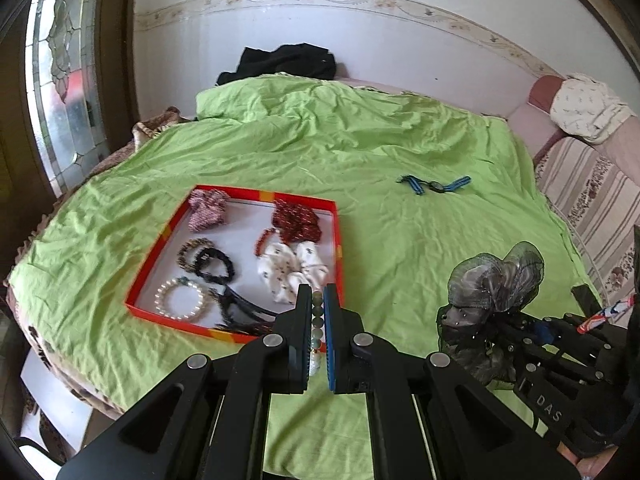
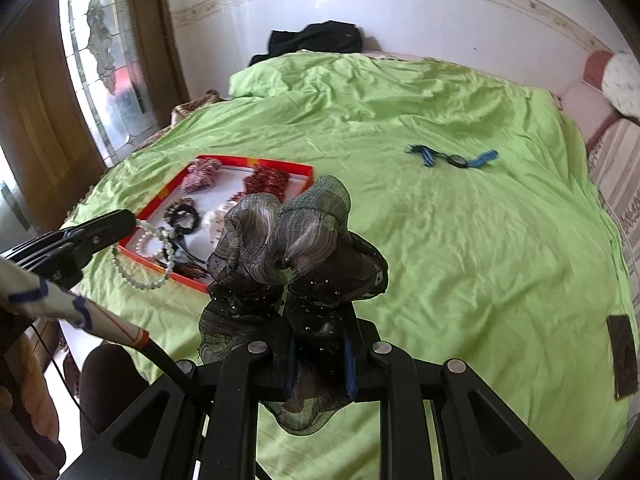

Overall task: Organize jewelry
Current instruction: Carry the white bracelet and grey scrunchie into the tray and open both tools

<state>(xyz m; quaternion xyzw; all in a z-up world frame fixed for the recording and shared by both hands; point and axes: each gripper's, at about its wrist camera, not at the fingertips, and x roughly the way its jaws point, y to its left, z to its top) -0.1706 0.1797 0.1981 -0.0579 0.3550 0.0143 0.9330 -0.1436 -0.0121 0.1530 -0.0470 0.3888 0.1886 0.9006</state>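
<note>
Left wrist view: we see the left hand-held gripper [image 1: 317,300] clenched on a pale green-and-white beaded bracelet [image 1: 317,322], strand pinched between the two fingers, just over the near right corner of the shallow red-rimmed cardboard tray [image 1: 339,236]. From the right wrist view the same bracelet [image 2: 154,258] hangs as a loop below the left hand-held gripper [image 2: 120,220], dangling at the tray's [image 2: 304,168] near edge, partly over the green bedsheet [image 2: 460,240].

Tray sits on the bed, left of centre. We count inside it: pink knitted scrunchie [image 1: 208,210] far left, dark red patterned scrunchie [image 1: 297,222] far right, small red bead bracelet [image 1: 264,242] just beside it, white floral scrunchie [image 1: 294,272] near right, brown bead bracelet [image 1: 192,252] touching a black scrunchie [image 1: 214,266] in the middle, white pearl bracelet [image 1: 180,300] near left, and dark hair ties [image 1: 240,312] along the near edge.

Right hand-held gripper [image 2: 318,340] is grasping a large grey-green mesh fabric hair bow [image 2: 288,236], bow upright above the fingers, held over the sheet right of the tray. Same bow [image 1: 494,284] shows at right in the left wrist view.

Blue-strapped swim goggles [image 1: 436,185] lie on the sheet, far right, well apart from the tray. Dark flat phone [image 2: 622,356] lies at the bed's right edge. Black garment [image 1: 284,60] sits at the far end by the wall.
</note>
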